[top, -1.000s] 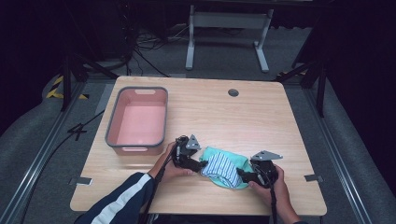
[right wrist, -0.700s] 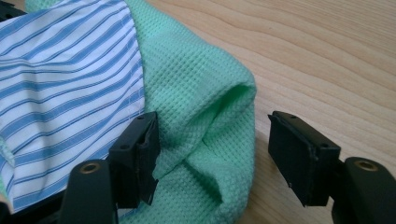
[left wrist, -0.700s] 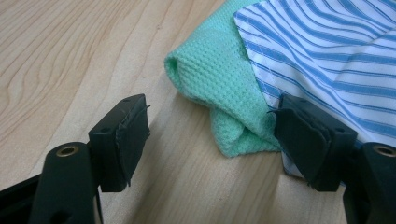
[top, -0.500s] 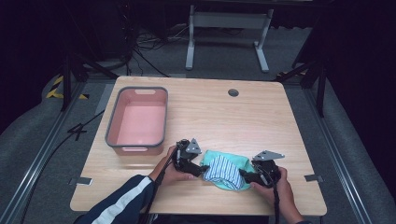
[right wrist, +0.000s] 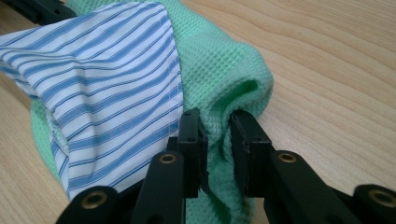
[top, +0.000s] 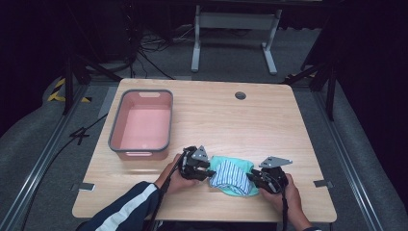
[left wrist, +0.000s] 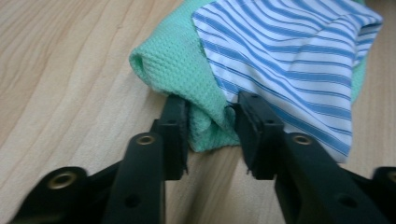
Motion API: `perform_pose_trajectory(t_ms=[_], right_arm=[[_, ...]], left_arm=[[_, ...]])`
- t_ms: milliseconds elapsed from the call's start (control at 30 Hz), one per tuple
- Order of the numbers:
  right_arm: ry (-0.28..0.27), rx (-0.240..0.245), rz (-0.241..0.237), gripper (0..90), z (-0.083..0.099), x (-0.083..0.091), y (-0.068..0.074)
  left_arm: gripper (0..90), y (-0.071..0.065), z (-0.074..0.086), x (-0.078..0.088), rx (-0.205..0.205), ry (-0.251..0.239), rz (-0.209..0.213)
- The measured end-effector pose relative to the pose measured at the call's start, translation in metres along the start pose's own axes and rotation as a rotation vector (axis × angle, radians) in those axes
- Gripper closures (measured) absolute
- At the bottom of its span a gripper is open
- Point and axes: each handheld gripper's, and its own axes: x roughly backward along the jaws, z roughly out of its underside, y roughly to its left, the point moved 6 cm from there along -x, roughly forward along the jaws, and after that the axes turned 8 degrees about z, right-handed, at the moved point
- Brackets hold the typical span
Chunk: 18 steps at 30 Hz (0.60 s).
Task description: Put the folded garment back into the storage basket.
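Note:
A mint-green waffle cloth (top: 236,162) lies near the table's front edge, with a blue-and-white striped cloth (top: 231,174) on top of it. My left gripper (top: 208,173) is at the bundle's left end. Its jaws have just been closing, and in the left gripper view (left wrist: 212,119) they pinch a fold of the green cloth (left wrist: 187,70) beside the striped cloth (left wrist: 289,56). My right gripper (top: 251,179) is at the right end. Its jaws have also just been closing and squeeze a fold of the green cloth (right wrist: 229,70) in the right gripper view (right wrist: 215,130).
A pink tub with a grey rim (top: 113,134) stands at the left of the wooden table (top: 231,120). A round cable hole (top: 240,95) sits near the far edge. Dark floor and a metal stand lie beyond the table.
Both hands have stayed at the ends of the cloth bundle. The jaws of both grippers have drawn in on the green cloth.

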Motion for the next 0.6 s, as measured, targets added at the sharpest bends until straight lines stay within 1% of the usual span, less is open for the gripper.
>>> perform_pose_trajectory(t_ms=[33,100,167,200,233,333,400,433,467,567,600], right_arm=[[-0.001,0.005,-0.003,76.7,-0.0001,-0.0001,0.0002],[-0.001,0.011,-0.002,77.5,-0.0002,0.0001,0.0009],[-0.007,0.017,-0.002,77.9,-0.0003,-0.0002,0.0009],[-0.01,0.022,-0.004,78.3,-0.0002,-0.0002,0.001],[-0.008,0.016,-0.007,78.8,-0.0003,0.0,0.001],[-0.006,0.029,-0.003,80.3,-0.0012,0.0011,0.0009],[-0.006,0.029,-0.003,80.7,-0.0013,0.0018,0.001],[-0.008,0.029,-0.007,81.0,-0.0015,0.0024,0.0008],[-0.007,0.026,-0.011,81.3,-0.0017,0.0033,0.0009],[-0.008,0.028,-0.025,81.6,-0.0022,0.0054,0.0002],[-0.01,0.016,-0.035,81.6,-0.0021,0.0074,-0.001]], left_arm=[[73.2,-0.0002,-0.0001,-0.0002,-0.007,0.0,0.007],[77.2,-0.0013,-0.0002,-0.0005,-0.009,0.003,0.015],[78.8,-0.0019,-0.0004,-0.0008,-0.008,0.003,0.017],[79.2,-0.002,-0.0005,-0.0009,-0.009,0.002,0.016],[79.5,-0.0022,-0.0004,-0.0005,-0.011,0.007,0.014],[80.3,-0.0033,-0.0015,0.0,-0.016,0.014,0.002],[80.7,-0.0041,-0.0022,0.0012,-0.03,0.02,0.005],[80.9,-0.0047,-0.0028,0.0017,-0.027,0.02,0.005],[80.9,-0.0047,-0.0039,0.0027,-0.036,0.02,0.004],[81.1,-0.0056,-0.0057,0.0039,-0.028,0.015,0.009],[81.2,-0.0061,-0.0079,0.0048,-0.031,0.01,0.011]])
